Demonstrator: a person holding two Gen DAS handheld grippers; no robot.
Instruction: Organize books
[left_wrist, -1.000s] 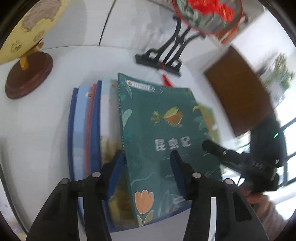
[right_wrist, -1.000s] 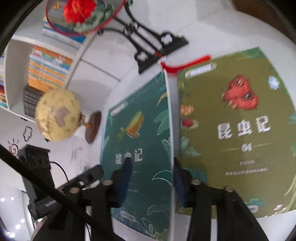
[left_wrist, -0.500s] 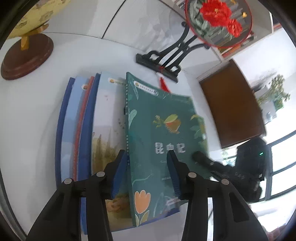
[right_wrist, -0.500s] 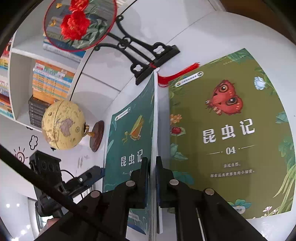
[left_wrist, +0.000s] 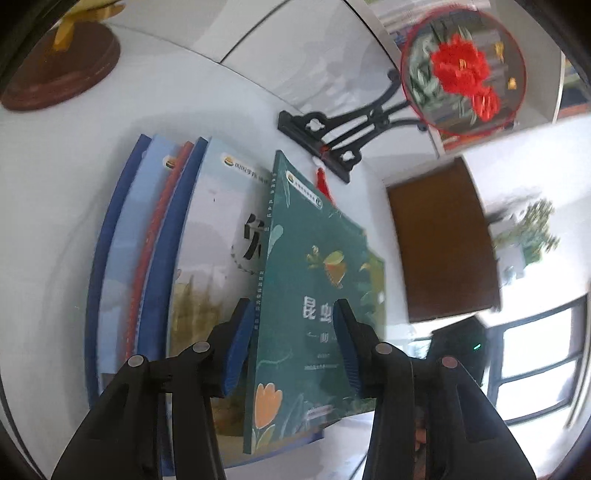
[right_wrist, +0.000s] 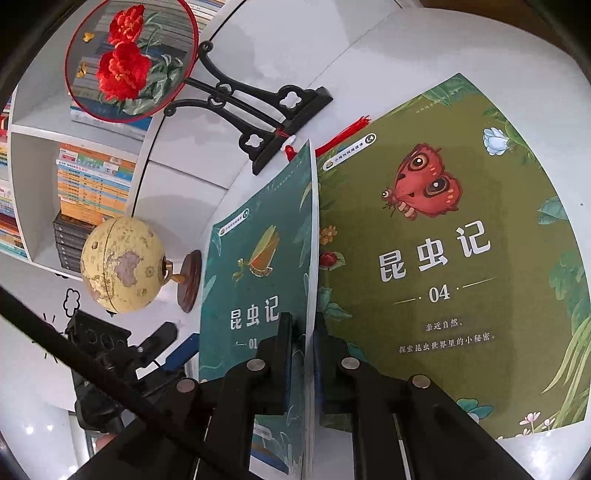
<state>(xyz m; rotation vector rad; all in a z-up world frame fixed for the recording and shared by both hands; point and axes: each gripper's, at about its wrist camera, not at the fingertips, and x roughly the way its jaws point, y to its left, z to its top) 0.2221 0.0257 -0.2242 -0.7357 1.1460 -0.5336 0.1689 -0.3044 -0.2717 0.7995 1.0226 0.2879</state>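
My right gripper (right_wrist: 303, 328) pinches the teal book (right_wrist: 255, 266) upright, jaws easing open; left gripper (left_wrist: 290, 339) straddles it (gap visible).

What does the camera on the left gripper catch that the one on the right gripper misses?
Only the left wrist view shows the stack of blue-spined books under the teal book, a brown door and a window. Only the right wrist view shows the olive book numbered 04 lying flat, the full yellow globe and the bookshelf. Both show the teal book, tilted up on edge with the right gripper clamped on its edge, and the round peony embroidery on its black stand.
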